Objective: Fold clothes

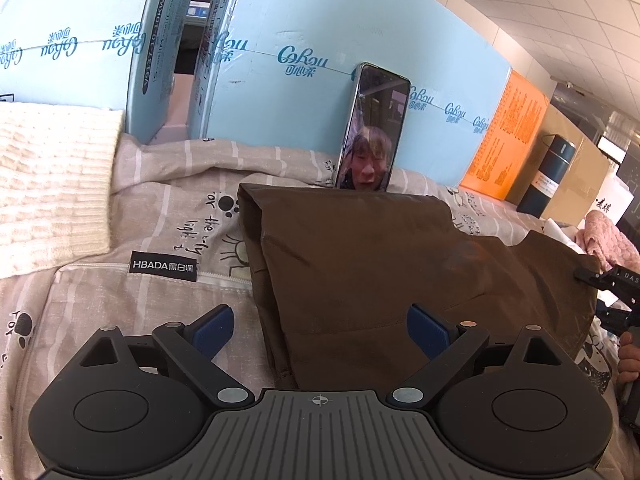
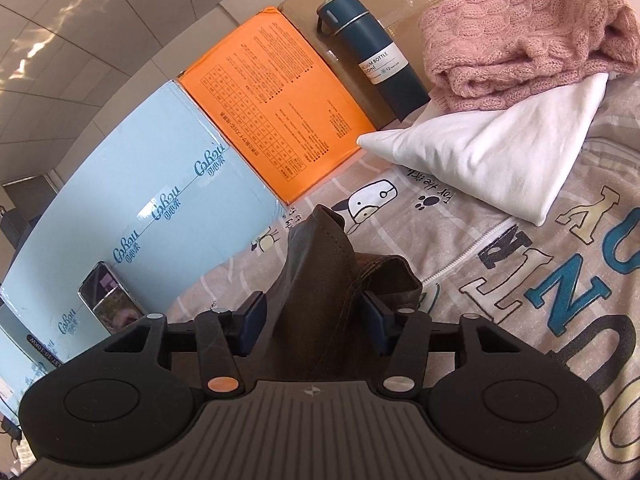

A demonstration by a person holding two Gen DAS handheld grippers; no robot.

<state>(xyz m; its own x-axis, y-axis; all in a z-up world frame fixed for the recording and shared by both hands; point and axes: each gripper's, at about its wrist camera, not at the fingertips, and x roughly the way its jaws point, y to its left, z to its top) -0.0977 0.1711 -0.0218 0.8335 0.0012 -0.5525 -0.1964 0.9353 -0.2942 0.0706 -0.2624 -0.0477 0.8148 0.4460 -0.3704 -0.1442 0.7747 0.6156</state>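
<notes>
Right claw (image 2: 316,322) around brown garment (image 2: 320,280)

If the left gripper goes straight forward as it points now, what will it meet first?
Most likely the brown garment: it lies between and just ahead of the left gripper's open fingers. Behind it the phone leans on a blue box, though depth is unclear.

Office-like room, tiled drop ceiling (image 1: 540,12), printed bed cover (image 1: 168,216), stacked tissue cartons (image 1: 280,32) behind

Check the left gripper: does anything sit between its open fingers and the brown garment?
Nothing visible does. The left gripper is open directly over the brown garment; the phone and cream sweater lie clear of it.
</notes>
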